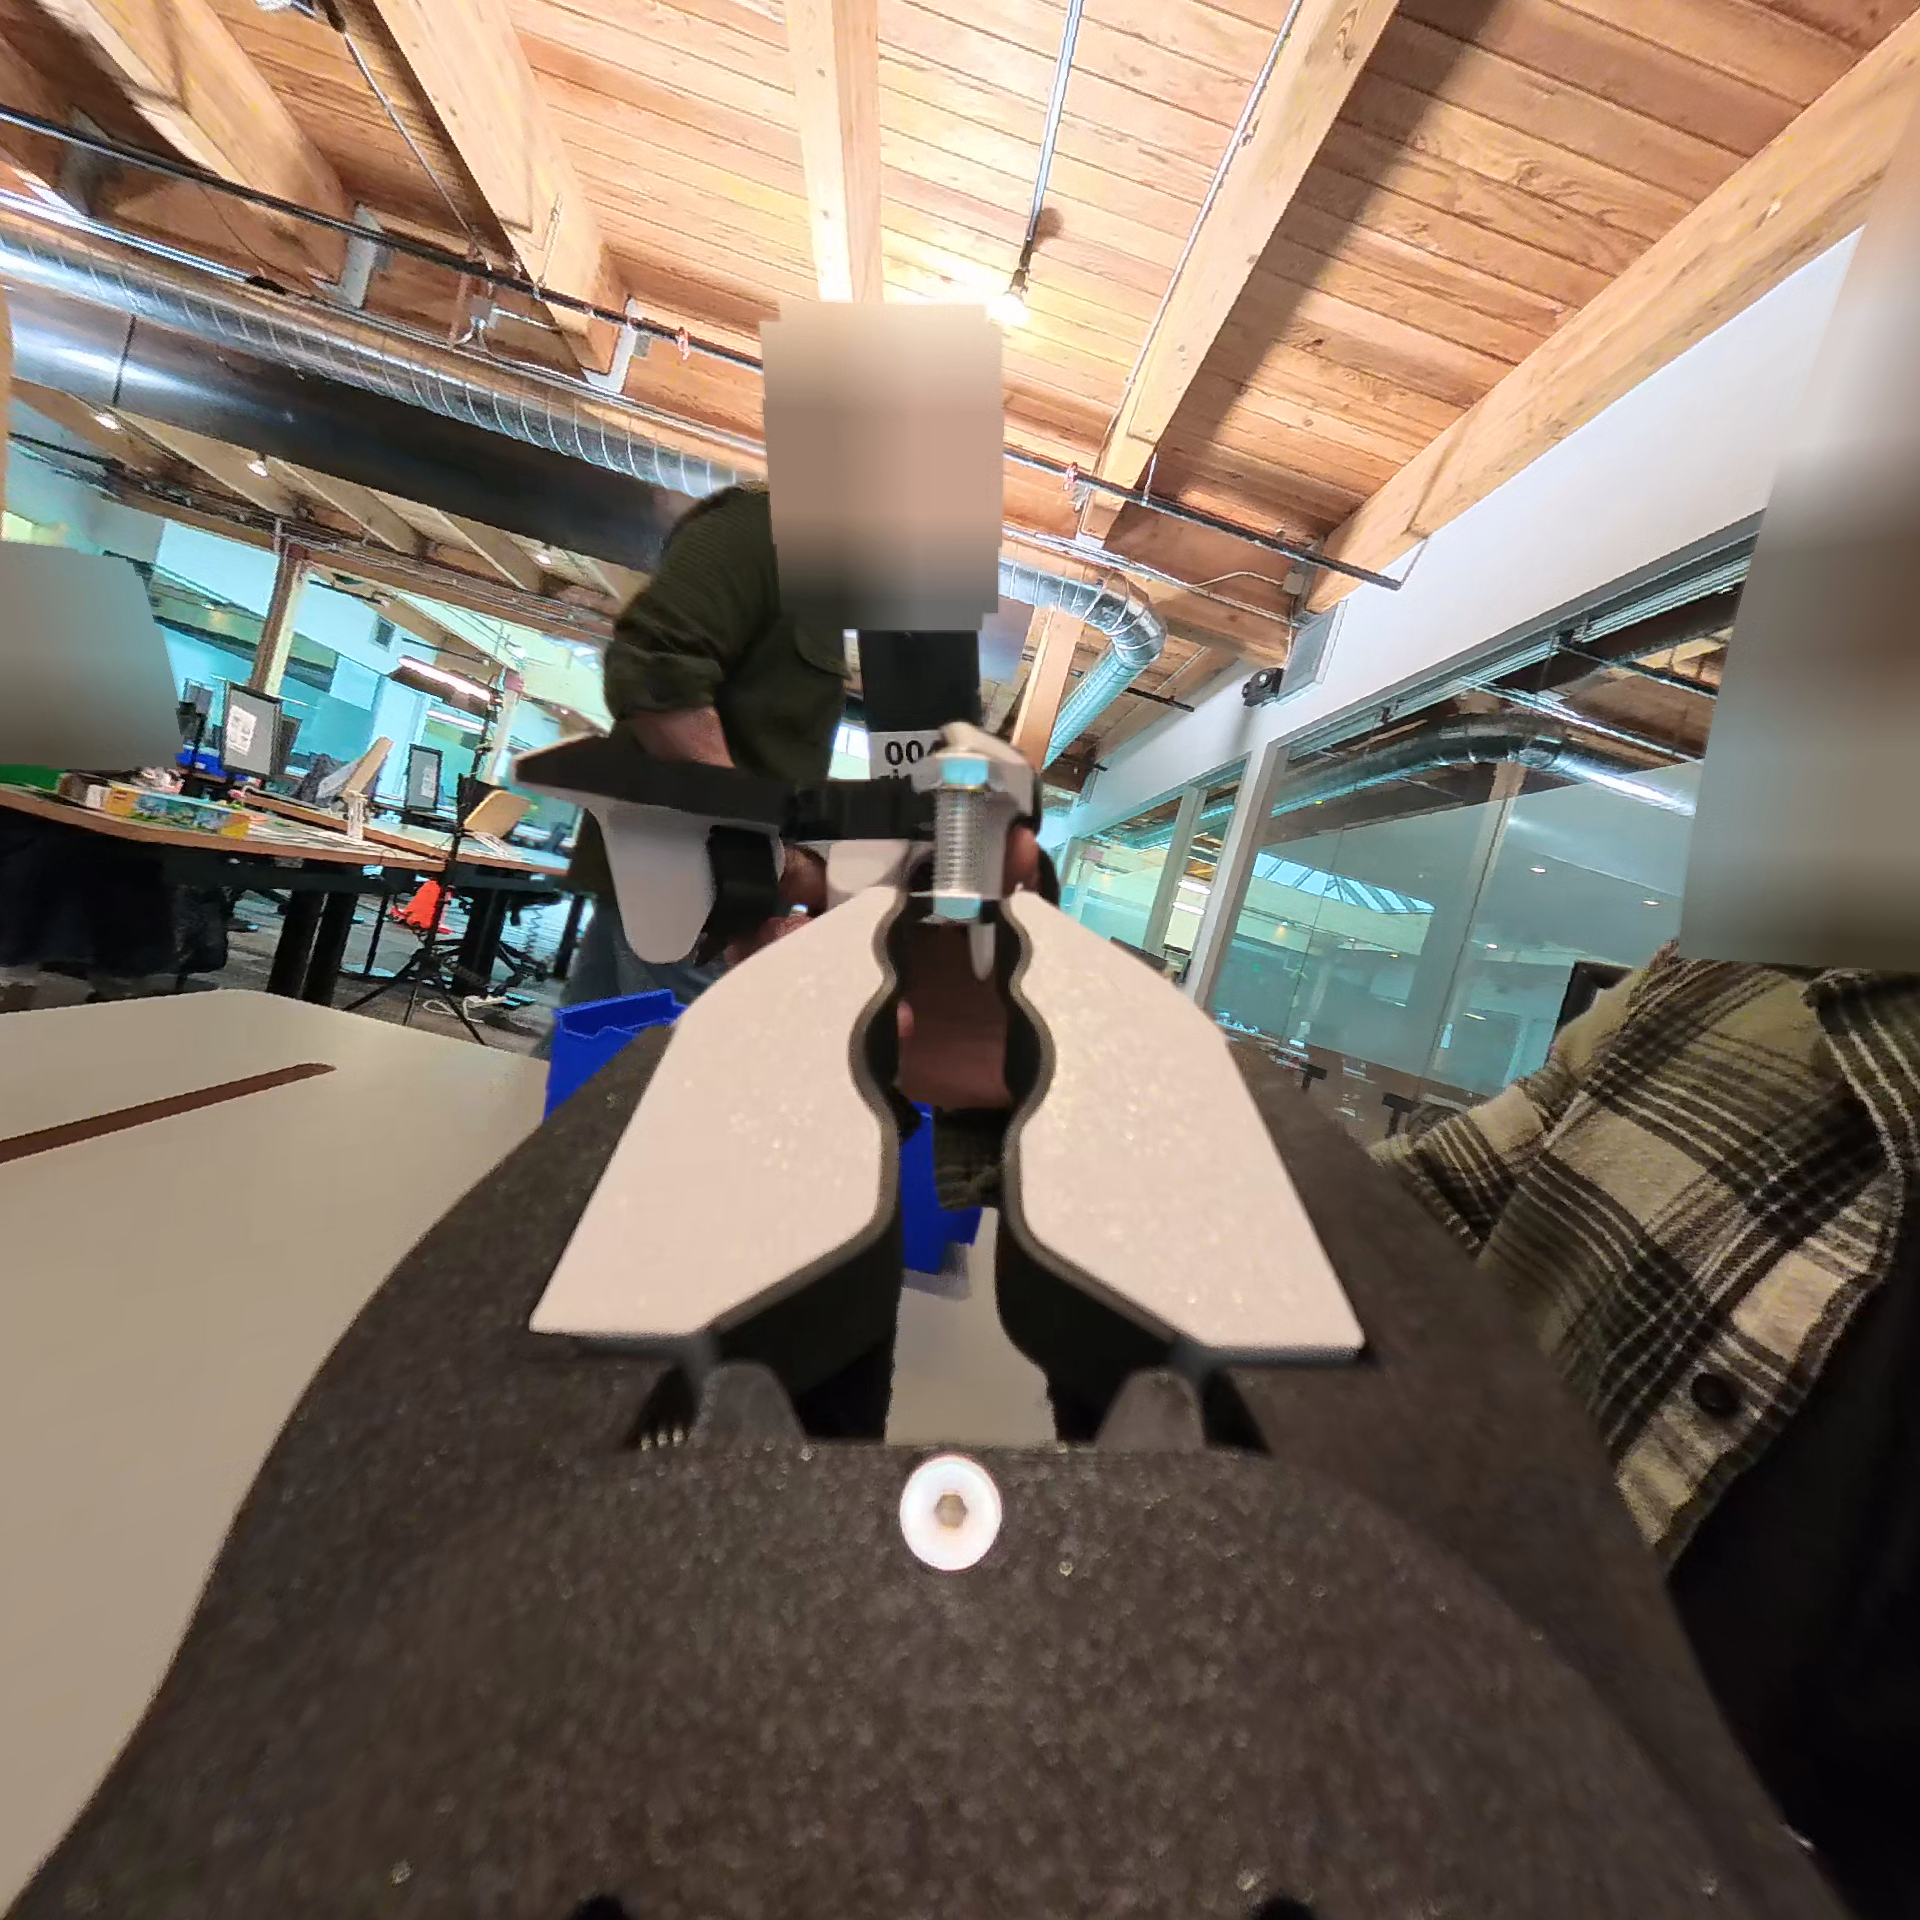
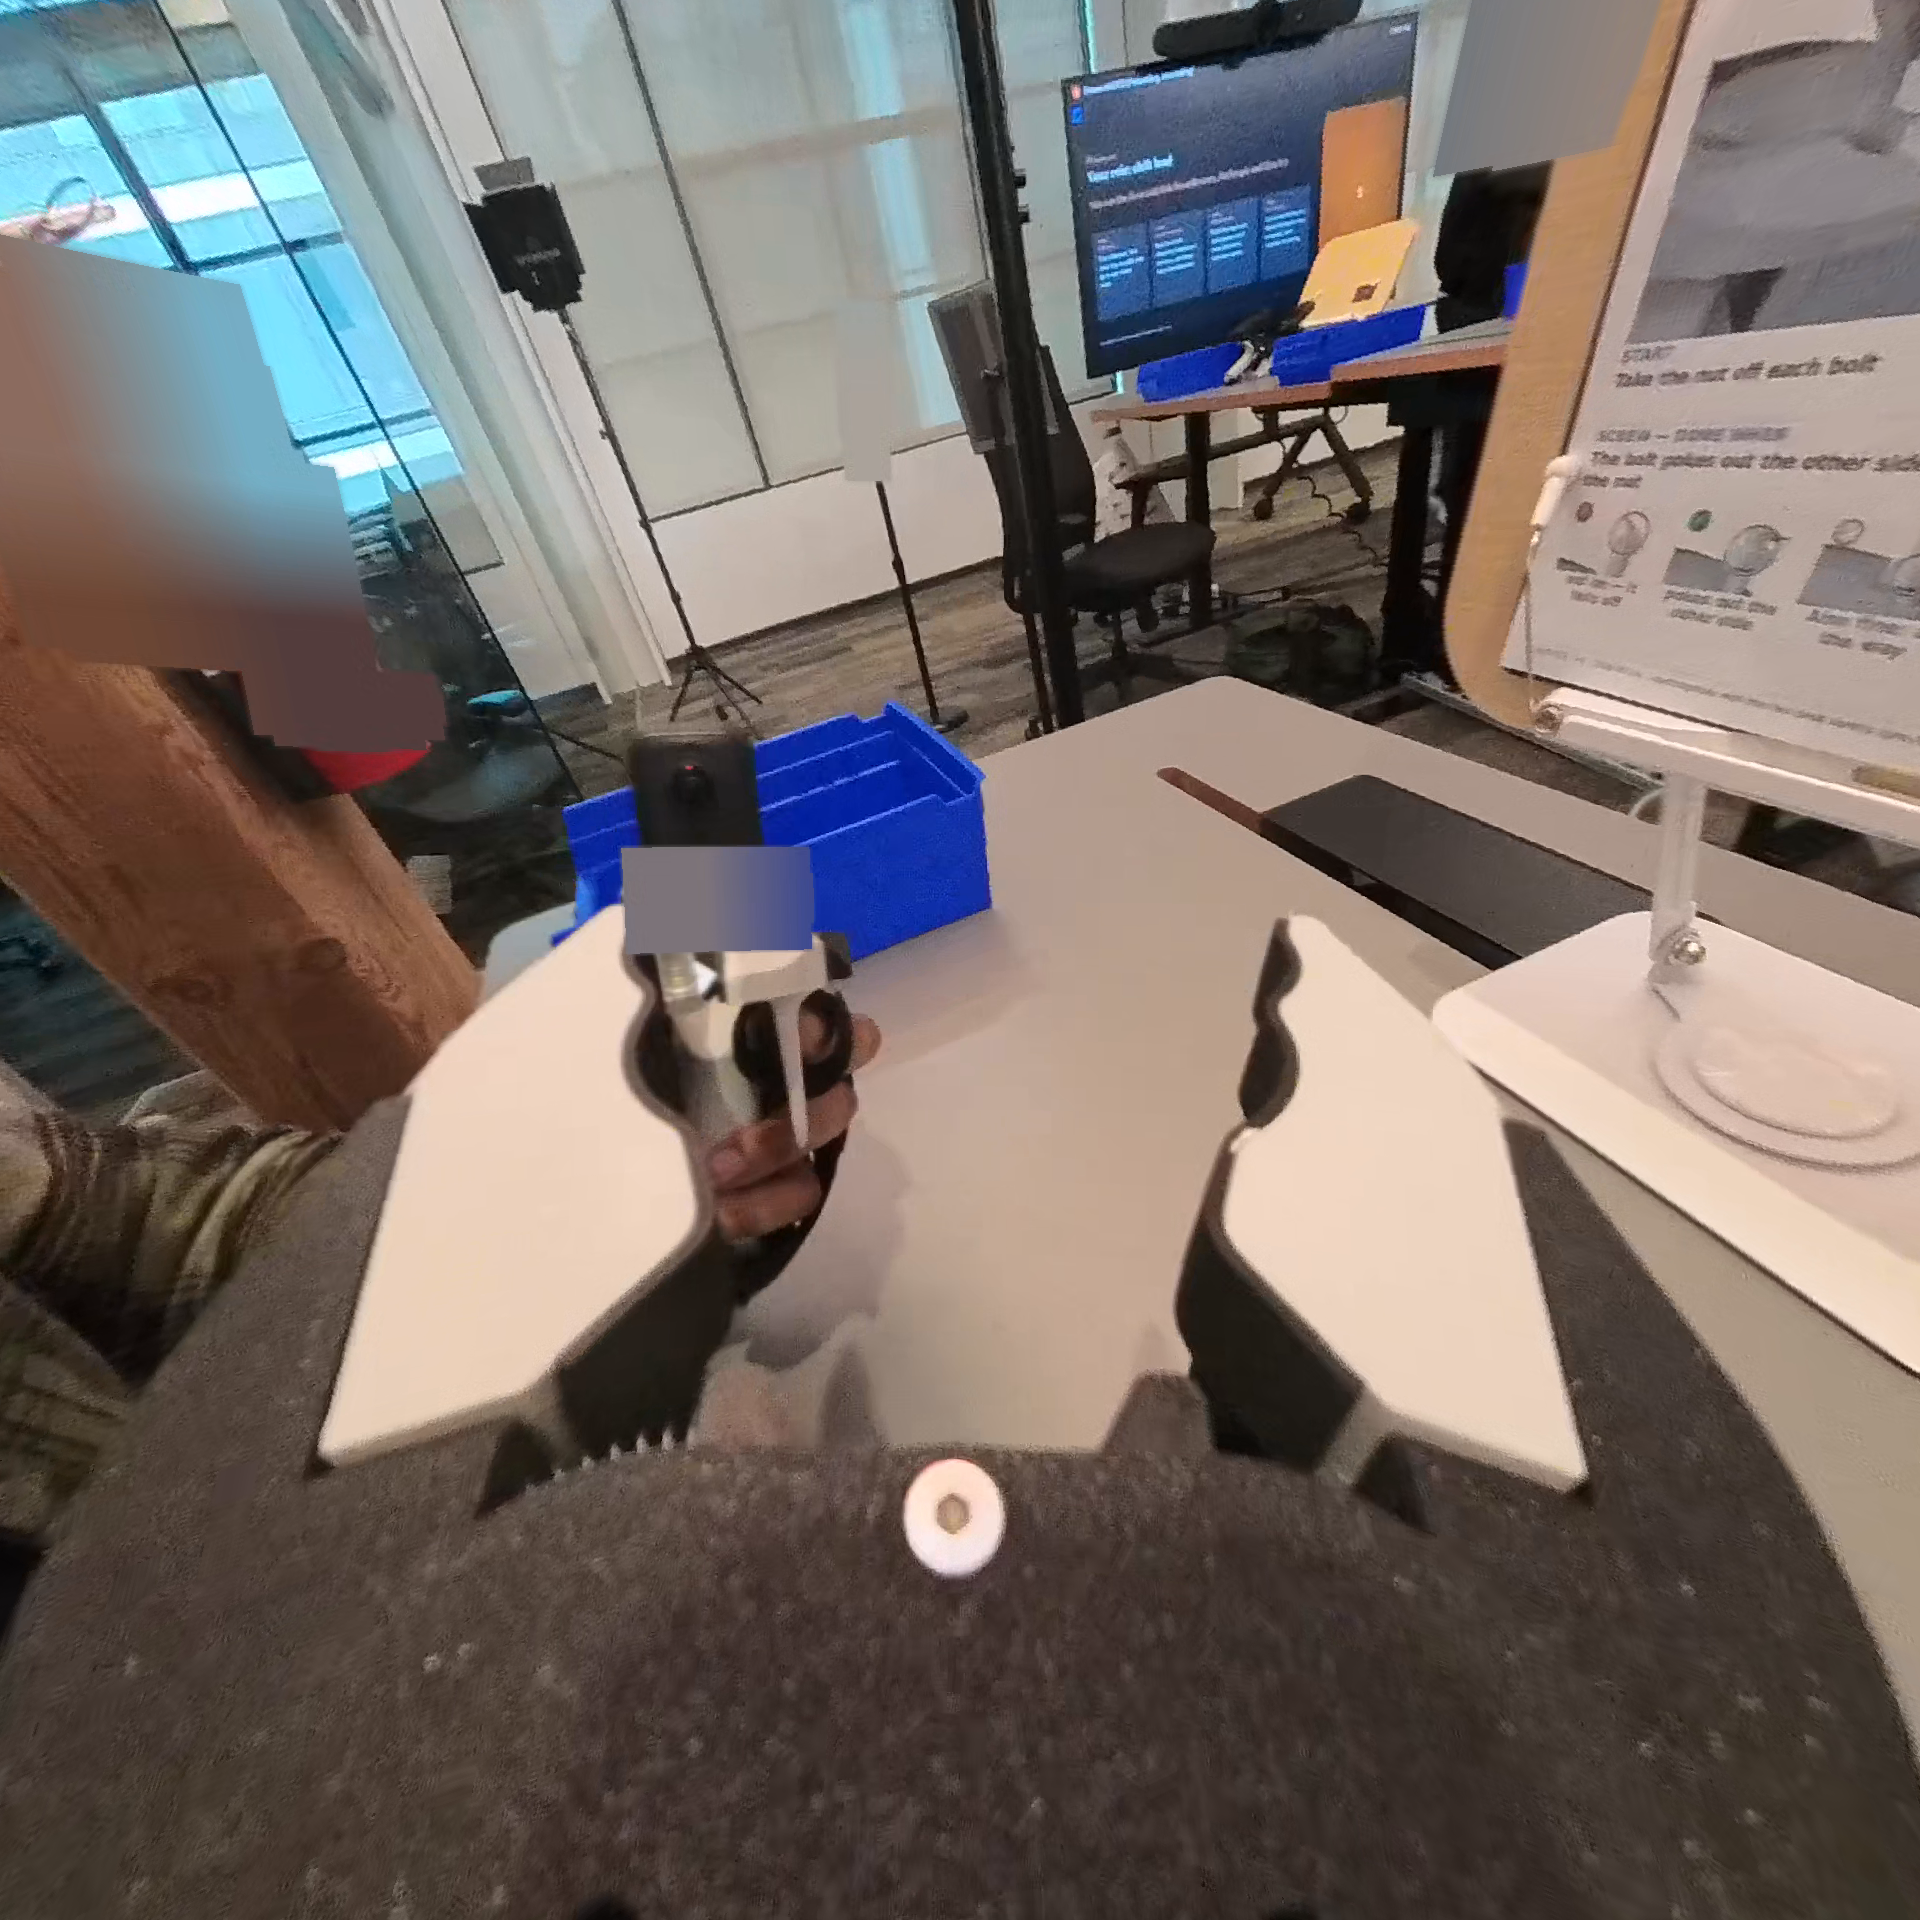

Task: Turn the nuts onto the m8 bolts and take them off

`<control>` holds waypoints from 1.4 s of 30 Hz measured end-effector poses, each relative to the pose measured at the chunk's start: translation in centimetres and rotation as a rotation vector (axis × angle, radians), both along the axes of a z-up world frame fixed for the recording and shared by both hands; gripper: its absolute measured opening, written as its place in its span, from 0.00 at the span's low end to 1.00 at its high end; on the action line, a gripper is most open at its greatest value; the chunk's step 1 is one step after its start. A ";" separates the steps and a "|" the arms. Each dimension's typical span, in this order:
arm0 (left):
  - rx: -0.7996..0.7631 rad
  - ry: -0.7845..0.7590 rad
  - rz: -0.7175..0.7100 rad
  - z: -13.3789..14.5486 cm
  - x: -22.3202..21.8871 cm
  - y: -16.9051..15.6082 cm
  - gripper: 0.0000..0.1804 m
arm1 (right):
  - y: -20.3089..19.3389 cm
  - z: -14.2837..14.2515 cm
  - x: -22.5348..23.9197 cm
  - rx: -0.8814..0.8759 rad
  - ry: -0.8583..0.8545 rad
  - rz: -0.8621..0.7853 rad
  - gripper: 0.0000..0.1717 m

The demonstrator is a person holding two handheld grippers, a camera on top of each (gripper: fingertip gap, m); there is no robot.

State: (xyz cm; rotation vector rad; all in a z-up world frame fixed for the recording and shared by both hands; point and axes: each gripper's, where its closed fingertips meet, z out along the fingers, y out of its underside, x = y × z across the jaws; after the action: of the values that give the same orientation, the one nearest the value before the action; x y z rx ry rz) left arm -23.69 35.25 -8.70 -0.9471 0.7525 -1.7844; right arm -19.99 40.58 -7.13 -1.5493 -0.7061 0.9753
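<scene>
In the left wrist view, a pale grey tabletop (image 1: 208, 1195) fills the left side, with a blue plastic bin (image 1: 613, 1029) at its far edge. At the centre the left gripper (image 1: 951, 925) has its white fingers nearly together, clamped at the tips on the hex head of a silver threaded M8 bolt (image 1: 954, 847). The bolt stands upright above the tips, with a silver hex nut (image 1: 961, 774) sitting at the top end of its thread. The nut lies close against one white finger of the other gripper, which is spread wide across the view; whether that finger touches the nut cannot be told. A plaid sleeve (image 1: 1662, 1195) shows at the right edge. In the right wrist view, a wooden post (image 2: 208, 935) stands at the left. The right gripper (image 2: 961, 935) has its claw wide apart with nothing between the pads. The bolt, in the left gripper's grip, sits just beyond the right gripper's left fingertip, in front of the blue bin. Further right are a black flat pad (image 2: 1455, 873) on the table and a white stand (image 2: 1714, 1039) holding a printed sheet.
</scene>
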 end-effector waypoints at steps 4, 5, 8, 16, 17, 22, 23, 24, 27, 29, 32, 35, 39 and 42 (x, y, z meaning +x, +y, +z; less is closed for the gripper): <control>0.001 0.002 -0.014 0.0 0.4 -0.3 0.08 | -1.2 -0.3 -2.8 -0.009 -0.020 0.077 0.64; 0.007 0.005 -0.010 0.0 0.4 -0.4 0.08 | -0.8 -0.6 -2.9 -0.009 -0.038 0.063 0.64; 0.008 0.004 -0.005 0.0 0.2 -0.3 0.08 | 0.1 -0.8 -1.0 -0.010 -0.044 0.004 0.64; 0.017 0.012 0.001 0.0 0.4 -0.4 0.08 | -1.9 -0.1 -3.1 0.007 -0.045 0.093 0.59; 0.020 0.012 0.002 0.0 0.4 -0.5 0.08 | -1.7 -0.2 -3.3 0.008 -0.052 0.086 0.59; 0.023 0.009 -0.002 0.1 0.3 -0.6 0.08 | -1.1 -0.5 -1.9 0.003 -0.067 0.053 0.59; 0.022 0.008 -0.005 0.1 0.3 -0.6 0.08 | -1.2 -0.5 -1.7 0.006 -0.068 0.047 0.59; 0.020 0.007 -0.006 0.1 0.3 -0.5 0.08 | -1.4 -0.4 -1.7 0.009 -0.067 0.053 0.59; 0.025 0.012 -0.003 0.1 0.4 -0.6 0.08 | -2.0 -0.1 -2.6 0.010 -0.064 0.080 0.57; 0.031 0.016 0.004 0.1 0.4 -0.7 0.08 | -2.8 -0.1 -3.6 0.014 -0.069 0.125 0.49; 0.040 0.024 0.013 0.0 0.4 -0.7 0.08 | -3.6 -0.1 -4.5 0.009 -0.082 0.162 0.42; 0.046 0.031 0.015 0.0 0.5 -0.7 0.08 | -4.1 -0.2 -4.8 -0.001 -0.095 0.187 0.35; 0.056 0.033 0.012 0.1 0.5 -0.9 0.08 | -3.9 -0.1 -4.5 0.001 -0.107 0.151 0.38; 0.061 0.029 0.010 0.2 0.5 -1.1 0.08 | -3.0 -0.2 -3.6 0.007 -0.121 0.094 0.41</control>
State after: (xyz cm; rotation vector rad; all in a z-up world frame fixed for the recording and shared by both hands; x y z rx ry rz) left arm -23.22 34.20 -8.50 -0.9370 0.8142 -1.7326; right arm -23.55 37.59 -7.30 -1.5909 -0.8728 0.9527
